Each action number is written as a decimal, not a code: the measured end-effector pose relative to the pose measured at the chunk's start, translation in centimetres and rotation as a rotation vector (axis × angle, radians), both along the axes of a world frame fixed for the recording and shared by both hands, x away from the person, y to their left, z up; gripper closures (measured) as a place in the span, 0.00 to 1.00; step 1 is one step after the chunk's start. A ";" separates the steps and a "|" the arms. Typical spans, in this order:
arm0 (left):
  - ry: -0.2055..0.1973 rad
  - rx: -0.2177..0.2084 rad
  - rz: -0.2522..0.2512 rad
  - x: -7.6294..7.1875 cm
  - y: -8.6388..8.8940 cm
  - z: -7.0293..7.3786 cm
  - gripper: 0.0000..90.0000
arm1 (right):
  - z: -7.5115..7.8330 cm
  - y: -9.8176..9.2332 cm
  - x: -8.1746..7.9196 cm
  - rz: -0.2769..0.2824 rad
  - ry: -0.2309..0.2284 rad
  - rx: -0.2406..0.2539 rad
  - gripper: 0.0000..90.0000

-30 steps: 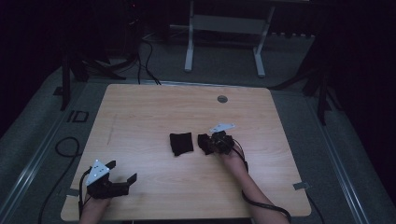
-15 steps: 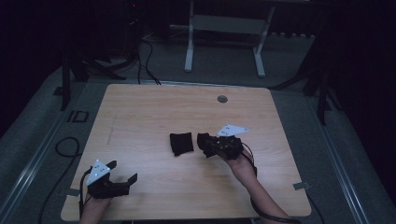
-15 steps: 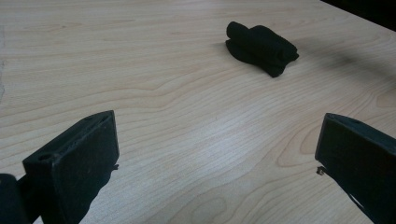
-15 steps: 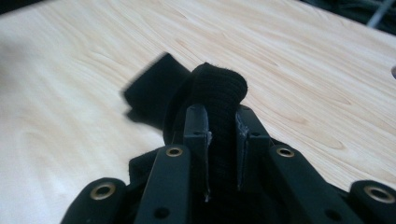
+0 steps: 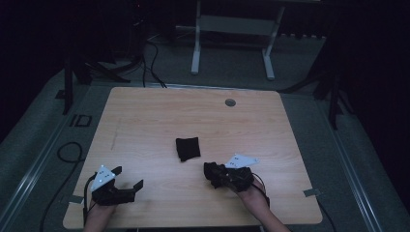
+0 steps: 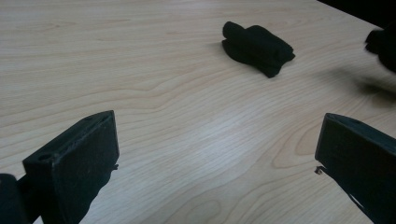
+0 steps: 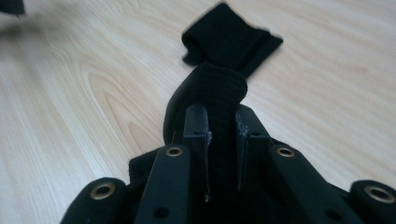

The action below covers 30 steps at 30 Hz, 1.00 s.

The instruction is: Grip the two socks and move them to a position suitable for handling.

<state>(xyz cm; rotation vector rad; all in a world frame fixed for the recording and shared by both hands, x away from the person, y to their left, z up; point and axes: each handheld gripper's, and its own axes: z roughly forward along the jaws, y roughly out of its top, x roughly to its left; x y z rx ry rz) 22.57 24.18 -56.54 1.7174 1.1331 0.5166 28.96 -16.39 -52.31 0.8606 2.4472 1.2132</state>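
Grip check, high view: right gripper [image 5: 211, 172] clamped a black knitted sock [image 5: 216, 175] near the wooden table's [image 5: 145, 116] front edge, ready for folding; a folded black sock bundle [image 5: 187, 148] lay mid-table. Left gripper view: left gripper [image 6: 215, 154] gaped empty, waiting. Right gripper view: sock [image 7: 219, 88] bunched between the jaws.

The right gripper [image 7: 219, 128] has its jaws clamped on a black sock [image 7: 219, 88]; the sock's free end [image 7: 231, 39] hangs out beyond them above the bench [image 7: 84, 93].
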 end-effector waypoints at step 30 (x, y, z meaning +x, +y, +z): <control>0.111 -0.054 -0.221 1.5 -7.8 1.0 0.07 | -1.3 -1.1 0.7 -0.013 0.091 0.003 0.53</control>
